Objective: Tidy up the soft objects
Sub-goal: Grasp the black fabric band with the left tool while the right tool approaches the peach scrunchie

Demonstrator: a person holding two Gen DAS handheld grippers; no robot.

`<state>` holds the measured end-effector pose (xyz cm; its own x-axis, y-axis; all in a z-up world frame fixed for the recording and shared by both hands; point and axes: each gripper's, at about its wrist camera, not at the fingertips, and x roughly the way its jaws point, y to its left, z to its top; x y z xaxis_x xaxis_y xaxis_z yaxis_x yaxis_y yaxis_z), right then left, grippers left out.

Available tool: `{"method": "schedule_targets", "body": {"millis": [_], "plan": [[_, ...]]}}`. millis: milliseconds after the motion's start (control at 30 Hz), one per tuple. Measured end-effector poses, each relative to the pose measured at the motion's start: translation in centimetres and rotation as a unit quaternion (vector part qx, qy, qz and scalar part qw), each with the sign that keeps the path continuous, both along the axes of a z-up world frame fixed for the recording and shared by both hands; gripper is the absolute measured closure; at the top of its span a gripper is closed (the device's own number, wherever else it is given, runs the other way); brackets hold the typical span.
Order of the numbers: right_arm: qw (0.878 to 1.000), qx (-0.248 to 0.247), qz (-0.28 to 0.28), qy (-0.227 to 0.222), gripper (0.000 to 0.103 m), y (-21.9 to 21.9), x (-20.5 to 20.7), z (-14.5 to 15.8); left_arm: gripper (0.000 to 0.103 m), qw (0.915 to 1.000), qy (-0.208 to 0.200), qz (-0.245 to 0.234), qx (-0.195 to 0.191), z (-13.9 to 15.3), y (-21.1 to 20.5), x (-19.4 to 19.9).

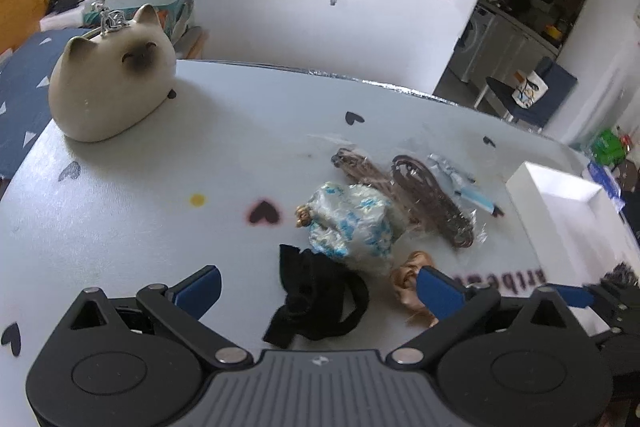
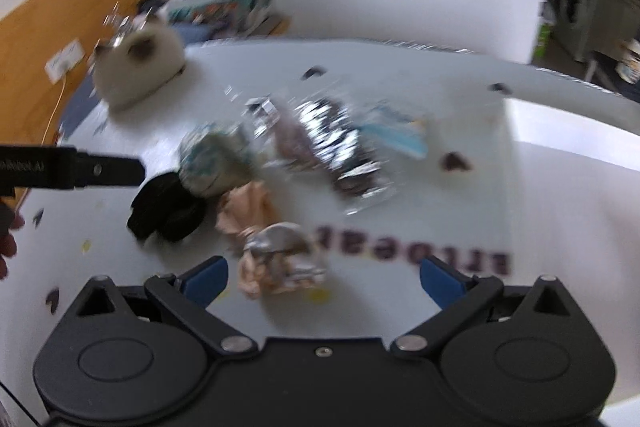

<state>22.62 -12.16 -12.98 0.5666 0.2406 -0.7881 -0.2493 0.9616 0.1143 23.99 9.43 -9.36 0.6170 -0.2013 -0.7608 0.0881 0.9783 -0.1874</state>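
Cat plush: far left on worktop.
Left tool: wide open, empty, over black fabric.
Packets: mid-worktop (crinkly wrap).
Right tool: wide open, empty, above peach bundle.
White box: right edge.

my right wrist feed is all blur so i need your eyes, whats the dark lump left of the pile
Observer: A black cloth, crumpled, sitting between the open fingers of the left gripper.
Operator: what's the shiny stuff behind it
Observer: A clear plastic bag holding brown cord.
Operator: anything beside the black cloth
Observer: A white-and-blue wrapped bundle touches its far side.
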Motion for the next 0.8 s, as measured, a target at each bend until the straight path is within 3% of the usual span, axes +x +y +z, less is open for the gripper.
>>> {"method": "schedule_targets", "body": {"millis": [200,533,800], "plan": [[0.999,-0.034,0.016,0.02,0.0,2.1,1.3,-2.3,0.024,0.9992,0.016,-0.034,-0.011,-1.7,0.1,0.6],[0.994,-0.067,-0.079,0.02,0.0,-2.4,3.2,-2.2,0.031,0.9977,0.035,-0.056,-0.016,-3.1,-0.5,2.3],[0.995,-0.028,-0.099,0.007,0.0,-3.1,3.5,-0.1,0.031,0.9928,0.041,-0.096,0.059,-4.2,-3.3,2.2]]}}
